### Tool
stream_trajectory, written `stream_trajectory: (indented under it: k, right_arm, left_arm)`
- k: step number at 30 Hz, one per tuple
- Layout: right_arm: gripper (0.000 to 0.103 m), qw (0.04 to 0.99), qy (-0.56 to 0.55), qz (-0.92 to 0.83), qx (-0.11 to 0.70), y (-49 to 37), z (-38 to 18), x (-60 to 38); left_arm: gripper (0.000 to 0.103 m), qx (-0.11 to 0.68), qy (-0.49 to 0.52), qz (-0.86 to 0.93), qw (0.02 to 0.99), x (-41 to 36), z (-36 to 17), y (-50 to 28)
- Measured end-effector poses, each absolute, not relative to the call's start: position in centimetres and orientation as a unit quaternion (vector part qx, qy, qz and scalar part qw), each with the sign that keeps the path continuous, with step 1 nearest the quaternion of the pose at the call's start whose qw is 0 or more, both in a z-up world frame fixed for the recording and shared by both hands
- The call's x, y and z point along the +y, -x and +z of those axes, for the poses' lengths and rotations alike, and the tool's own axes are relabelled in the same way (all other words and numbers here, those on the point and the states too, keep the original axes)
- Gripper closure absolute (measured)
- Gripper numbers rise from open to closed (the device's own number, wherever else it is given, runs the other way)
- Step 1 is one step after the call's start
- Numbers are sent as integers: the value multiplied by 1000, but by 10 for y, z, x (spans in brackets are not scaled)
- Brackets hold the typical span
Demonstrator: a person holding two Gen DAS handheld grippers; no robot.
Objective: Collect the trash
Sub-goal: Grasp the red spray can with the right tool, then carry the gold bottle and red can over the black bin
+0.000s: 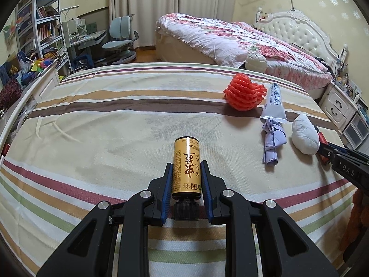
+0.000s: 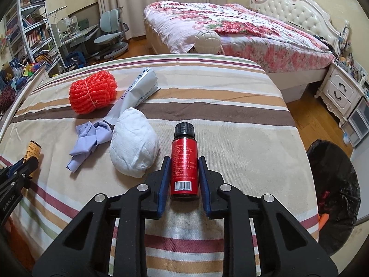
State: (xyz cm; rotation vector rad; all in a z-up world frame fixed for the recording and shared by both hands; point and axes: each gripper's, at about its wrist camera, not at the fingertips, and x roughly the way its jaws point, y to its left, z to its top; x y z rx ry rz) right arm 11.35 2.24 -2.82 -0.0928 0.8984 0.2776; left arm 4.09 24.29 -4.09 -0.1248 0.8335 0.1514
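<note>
My left gripper (image 1: 186,167) is shut on a yellow-labelled bottle (image 1: 186,166), its black cap towards the camera, above the striped bed cover (image 1: 115,124). My right gripper (image 2: 183,161) is shut on a red-labelled bottle (image 2: 184,161) with its black cap pointing away. On the cover lie an orange foam net (image 2: 92,92), a grey-white tube pack (image 2: 138,90), a crumpled lilac cloth (image 2: 90,140) and a white crumpled wad (image 2: 133,143). These also show in the left wrist view: net (image 1: 242,94), tube (image 1: 274,103), cloth (image 1: 273,140), wad (image 1: 304,136).
A black-lined bin (image 2: 334,194) stands on the wood floor right of the striped bed. A second bed with floral quilt (image 2: 230,27) lies beyond, with a white nightstand (image 2: 341,92). A desk, chair (image 1: 120,37) and bookshelf (image 1: 39,27) stand at the far left.
</note>
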Motion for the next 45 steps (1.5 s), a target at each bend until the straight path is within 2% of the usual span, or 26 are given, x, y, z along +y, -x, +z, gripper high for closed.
stream_trajectory:
  k: [17,28,45]
  right_arm:
    - [80,903,20,106,417,-86,-16,-30]
    - [80,918,-3,42,395,-70,-2,-103]
    - [80,919,-56,-58,385,-68,-10,-215]
  left_arm:
    - [78,387,56,19,920,191,-24,-34]
    - [78,370,32,-57,927,113,-10,-42]
    - [78,360,-22,-170,917,-25,-9,-73]
